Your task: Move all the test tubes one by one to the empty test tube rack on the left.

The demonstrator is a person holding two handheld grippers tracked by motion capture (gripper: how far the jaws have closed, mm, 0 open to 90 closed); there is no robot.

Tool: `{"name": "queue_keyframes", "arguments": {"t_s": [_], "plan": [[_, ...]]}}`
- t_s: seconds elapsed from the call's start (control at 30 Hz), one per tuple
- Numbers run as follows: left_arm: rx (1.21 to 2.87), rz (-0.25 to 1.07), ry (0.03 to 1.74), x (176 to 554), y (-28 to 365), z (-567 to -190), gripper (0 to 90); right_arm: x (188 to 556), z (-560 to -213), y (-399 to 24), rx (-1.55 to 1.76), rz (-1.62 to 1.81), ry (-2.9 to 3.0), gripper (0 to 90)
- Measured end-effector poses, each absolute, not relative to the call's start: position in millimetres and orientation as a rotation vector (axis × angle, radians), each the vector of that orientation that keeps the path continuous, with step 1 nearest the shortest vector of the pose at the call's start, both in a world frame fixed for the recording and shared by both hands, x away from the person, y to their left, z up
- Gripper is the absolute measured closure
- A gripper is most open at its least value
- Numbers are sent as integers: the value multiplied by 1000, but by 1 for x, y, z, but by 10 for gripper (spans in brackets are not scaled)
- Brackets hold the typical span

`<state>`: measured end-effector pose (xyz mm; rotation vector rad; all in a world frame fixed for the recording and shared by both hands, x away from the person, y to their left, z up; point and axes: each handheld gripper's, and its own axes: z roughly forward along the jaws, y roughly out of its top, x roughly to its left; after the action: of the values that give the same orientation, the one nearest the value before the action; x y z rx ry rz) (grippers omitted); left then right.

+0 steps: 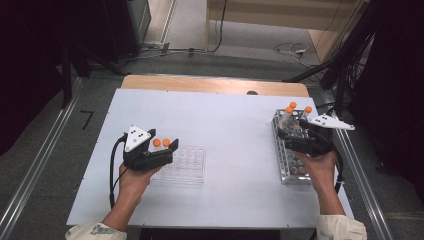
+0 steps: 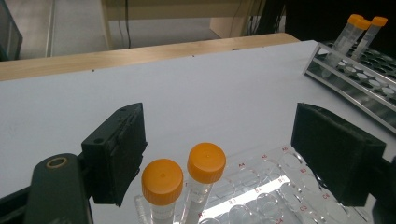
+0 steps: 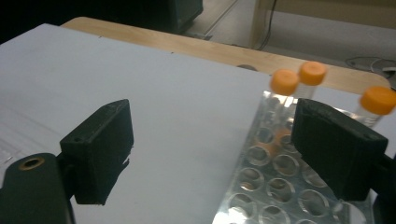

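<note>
Two orange-capped tubes (image 1: 161, 143) stand upright at the near-left corner of a clear plastic rack (image 1: 190, 166). My left gripper (image 1: 162, 140) is open around them. In the left gripper view the tubes (image 2: 184, 175) stand between the jaws, close to the left pad (image 2: 116, 154), and neither pad presses on them. My right gripper (image 1: 296, 129) hovers open over a metal tube rack (image 1: 292, 170) at the right. In the right gripper view nothing lies between its jaws (image 3: 215, 140). Three orange-capped tubes (image 3: 299, 77) stand at the far end of that rack (image 3: 271, 186).
The white table top (image 1: 235, 125) has a wooden strip (image 1: 215, 84) along its far edge. Metal rails run on the floor on both sides. The metal rack (image 2: 364, 79) with its tubes shows far right in the left gripper view.
</note>
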<state>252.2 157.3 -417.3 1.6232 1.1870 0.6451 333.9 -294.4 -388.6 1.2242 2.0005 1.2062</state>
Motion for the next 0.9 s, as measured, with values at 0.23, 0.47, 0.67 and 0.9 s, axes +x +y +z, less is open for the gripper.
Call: {"name": "queue_keyframes", "arguments": {"t_s": [0.23,0.47,0.67,0.9], "plan": [[1613,631,1194,252,158,-417,194,341,-384,-321,1237,1200,1926,125],[1615,630,1191,252,157,-417,195,359,-389,-342,1283,1164,1911,127],[1618,628,1197,252,157,-417,197,376,-402,-354,1324,1108,1899,149],[1623,632,1197,252,156,-417,200,393,-415,-364,1327,1150,1881,200]]}}
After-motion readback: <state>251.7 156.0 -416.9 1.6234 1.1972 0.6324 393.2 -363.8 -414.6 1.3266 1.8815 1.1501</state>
